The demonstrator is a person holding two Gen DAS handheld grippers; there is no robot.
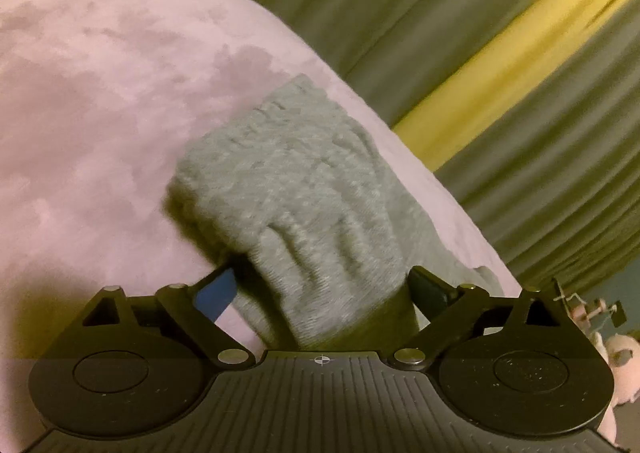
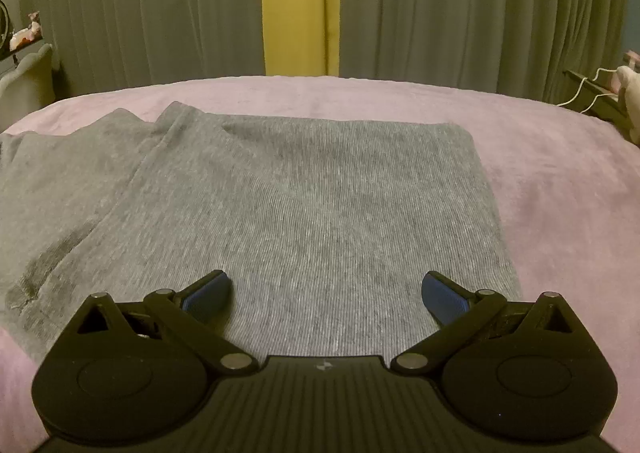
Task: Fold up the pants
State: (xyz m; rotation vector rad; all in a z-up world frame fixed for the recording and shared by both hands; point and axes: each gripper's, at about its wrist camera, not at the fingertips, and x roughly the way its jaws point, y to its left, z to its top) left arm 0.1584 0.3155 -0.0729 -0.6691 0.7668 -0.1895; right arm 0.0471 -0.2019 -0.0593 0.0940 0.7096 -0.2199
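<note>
Pants [image 2: 280,205] in grey knit lie spread across the pink blanket [image 2: 560,189] that covers the bed, and we see them best from the right wrist view: one flat panel runs away from us toward the far edge of the bed, its right side straight and its far corner squared, while a second layer fans out to the left with a seam ridge between the two. Our right gripper [image 2: 325,295] hovers low over the near part of that panel with its fingers spread wide, the blue pads [image 2: 208,295] well apart and nothing between them. We cannot tell whether the pads touch the cloth beneath.

From the left wrist view, our left gripper [image 1: 320,285] has a thick bunch of the same grey pants [image 1: 296,189] sitting between its fingers; the fabric fills the gap from one finger to the other and rises forward in a rumpled, blurred mound over the blanket [image 1: 88,101]. The fingers stand fairly far apart around that bunch, one blue pad [image 1: 214,295] showing at the left, the other mostly hidden by cloth.

Behind the bed hang grey-green curtains [image 2: 140,13] with a yellow strip [image 2: 300,5] between them
</note>
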